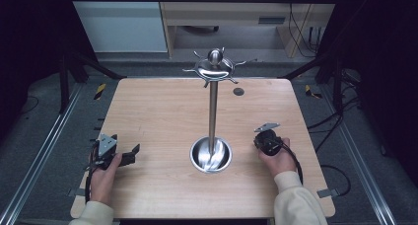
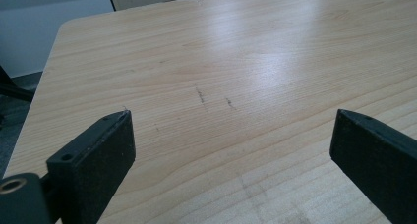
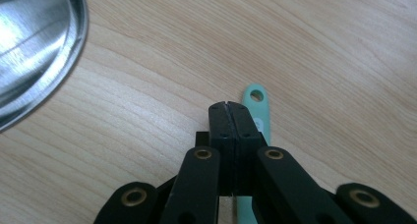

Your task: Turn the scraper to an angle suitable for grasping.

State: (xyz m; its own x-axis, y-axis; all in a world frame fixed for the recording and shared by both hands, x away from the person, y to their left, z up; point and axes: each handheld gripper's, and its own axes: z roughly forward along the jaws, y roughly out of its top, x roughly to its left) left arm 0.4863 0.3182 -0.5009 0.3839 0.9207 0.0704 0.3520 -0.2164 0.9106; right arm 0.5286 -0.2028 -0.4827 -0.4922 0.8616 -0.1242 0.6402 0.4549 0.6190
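Observation:
My right gripper (image 3: 229, 108) is shut, its two black jaws pressed flat together with nothing showing in the seam. A mint-green handle with a hole at its end (image 3: 256, 98) lies on the wood under and just right of those jaws. In the high view the right gripper (image 1: 264, 138) sits right of a steel stand, whose bowl-shaped base (image 1: 211, 155) carries a pole (image 1: 213, 106) topped by a ring of hooks (image 1: 214, 67). The base rim (image 3: 39, 52) is at the upper left of the right gripper view. My left gripper (image 1: 123, 146) (image 2: 231, 130) stands open above bare wood near the table's left edge.
The wooden table (image 1: 157, 116) has rounded corners. A small dark round spot (image 1: 238, 91) lies near the far edge, behind the stand. Black frame bars and rails run along both sides of the table, and cables lie on the floor at the right.

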